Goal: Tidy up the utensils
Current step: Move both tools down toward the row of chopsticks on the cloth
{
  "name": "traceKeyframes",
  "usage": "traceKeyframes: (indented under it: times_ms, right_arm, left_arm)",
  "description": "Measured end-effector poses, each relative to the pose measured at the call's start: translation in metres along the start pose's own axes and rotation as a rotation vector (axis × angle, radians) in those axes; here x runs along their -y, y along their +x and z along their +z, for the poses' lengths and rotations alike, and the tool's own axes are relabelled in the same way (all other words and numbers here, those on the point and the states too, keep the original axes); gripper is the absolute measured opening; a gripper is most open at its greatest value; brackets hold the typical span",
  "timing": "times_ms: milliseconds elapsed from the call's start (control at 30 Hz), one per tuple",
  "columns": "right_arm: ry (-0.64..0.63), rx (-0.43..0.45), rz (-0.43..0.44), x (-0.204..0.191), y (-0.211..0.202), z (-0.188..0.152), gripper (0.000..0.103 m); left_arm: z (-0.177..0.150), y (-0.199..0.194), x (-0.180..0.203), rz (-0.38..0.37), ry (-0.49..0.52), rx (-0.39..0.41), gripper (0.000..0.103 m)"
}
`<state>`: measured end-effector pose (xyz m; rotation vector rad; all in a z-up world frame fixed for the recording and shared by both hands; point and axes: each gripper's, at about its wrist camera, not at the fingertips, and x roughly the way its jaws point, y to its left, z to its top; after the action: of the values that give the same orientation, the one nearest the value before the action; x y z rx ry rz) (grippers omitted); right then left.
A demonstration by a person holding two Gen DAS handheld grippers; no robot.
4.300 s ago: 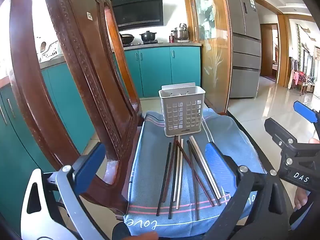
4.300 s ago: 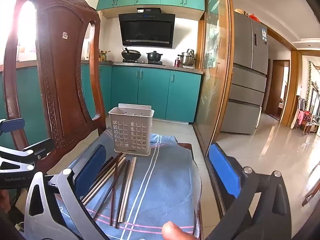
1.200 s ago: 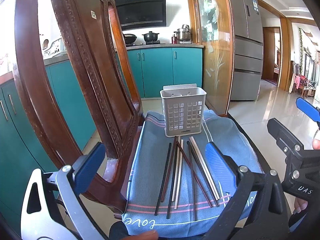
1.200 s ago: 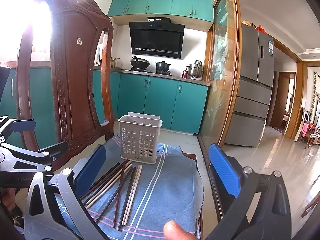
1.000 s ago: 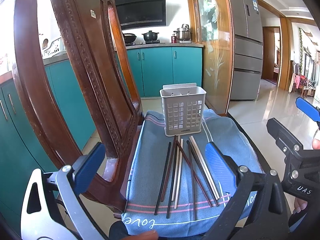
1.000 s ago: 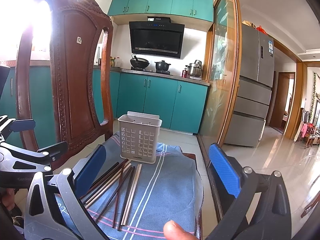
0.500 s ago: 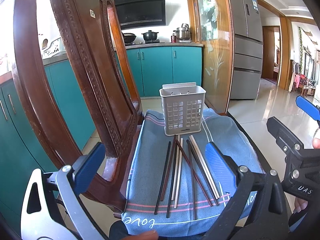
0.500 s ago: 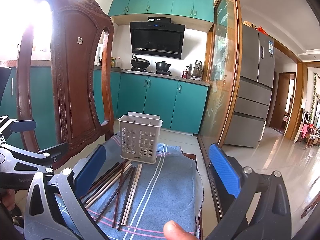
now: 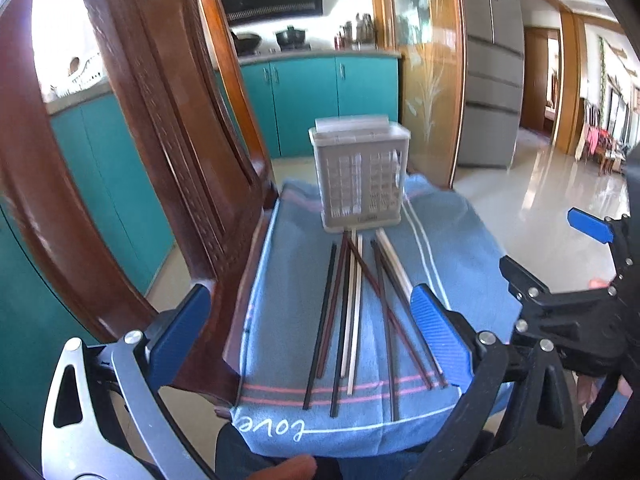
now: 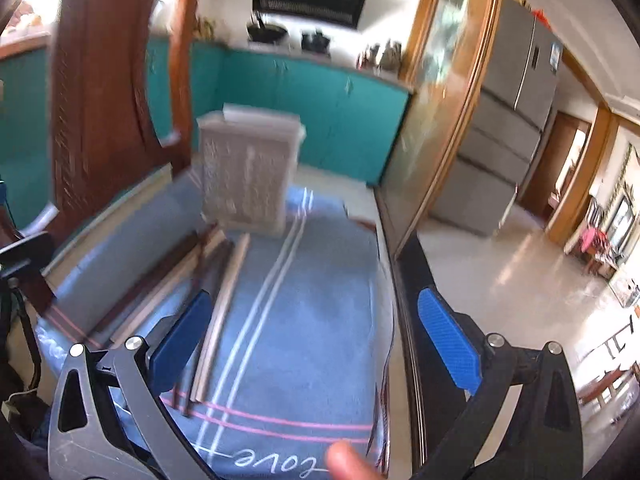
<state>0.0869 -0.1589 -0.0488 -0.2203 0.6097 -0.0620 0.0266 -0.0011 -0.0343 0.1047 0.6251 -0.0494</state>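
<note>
Left wrist view: left gripper (image 9: 308,320), jaws spread, empty, low in frame. Chopsticks (image 9: 356,312), centre, flat on blue cloth (image 9: 452,240); long axes run from the near hem up toward the perforated holder (image 9: 360,176), upright above them.

Right wrist view, blurred: right gripper (image 10: 316,336), jaws apart, empty. Chopsticks (image 10: 224,304), lower left, slanting up-right toward the holder (image 10: 248,176).

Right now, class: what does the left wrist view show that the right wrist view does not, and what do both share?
Only the left wrist view shows the right gripper from outside, and each of the chopsticks sharply. Only the right wrist view shows the cloth's bare right half up close, though blurred. Both show the basket, the blue cloth, and the wooden chair.
</note>
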Motion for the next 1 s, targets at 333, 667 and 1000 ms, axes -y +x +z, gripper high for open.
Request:
traceKeyframes:
  times_ms: [333,667,1000]
  right_arm:
    - [0.097,-0.240,0.148,-0.011,0.075,-0.014,0.047]
    - [0.109,-0.345,0.300,-0.051,0.124,-0.004,0.046]
    - [0.106,-0.389,0.294,-0.054,0.133,-0.013,0.017]
  left_arm:
    - [-0.022,0.043,-0.001,-0.118,-0.021,-0.162,0.083]
    - [-0.035,0.065,-0.001,-0.124,-0.025,-0.260,0.062]
    - [-0.036,0.081,-0.002,-0.127,-0.025,-0.288,0.062]
